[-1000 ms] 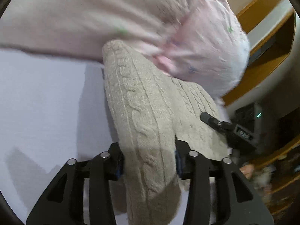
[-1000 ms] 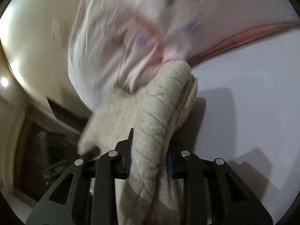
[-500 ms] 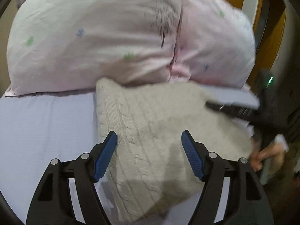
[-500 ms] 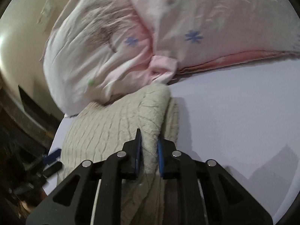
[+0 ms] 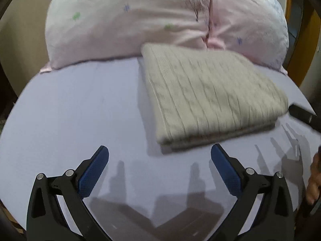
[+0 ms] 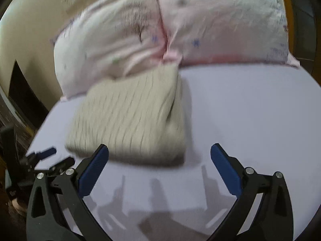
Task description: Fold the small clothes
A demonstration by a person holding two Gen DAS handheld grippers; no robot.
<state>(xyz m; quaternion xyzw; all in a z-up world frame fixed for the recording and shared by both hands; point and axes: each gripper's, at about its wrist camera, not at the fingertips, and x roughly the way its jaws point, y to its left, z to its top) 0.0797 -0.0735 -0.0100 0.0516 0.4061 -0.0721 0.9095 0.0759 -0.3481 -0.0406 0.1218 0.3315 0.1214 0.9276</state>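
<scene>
**Folded cream sweater lying on a bed, both grippers wide and empty**

A cream cable-knit sweater [image 5: 208, 92] lies folded into a thick rectangle on a pale lavender bed sheet [image 5: 76, 108]. Its far edge touches two pink pillows [image 5: 128, 20] printed with small blue and green flowers, which sit side by side at the head of the bed. In the left wrist view, the stacked layers of the fold show along the sweater's near edge.

The left gripper [image 5: 159, 157] hovers above the sheet just in front of the sweater. Its two black fingers with blue pads [image 5: 93, 174] are spread wide apart and hold nothing; their shadows fall on the sheet below.

The right gripper [image 6: 159, 156] is likewise spread wide and empty. In its view, the sweater [image 6: 130, 120] sits just ahead and to the left, its near edge passing behind the tip of the left blue pad; whether they touch cannot be told, as the picture is blurred.

At the right edge of the left wrist view, a dark finger of the other gripper reaches just beside the sweater's corner, and part of the person's hand [image 5: 314, 180] shows below it.
</scene>
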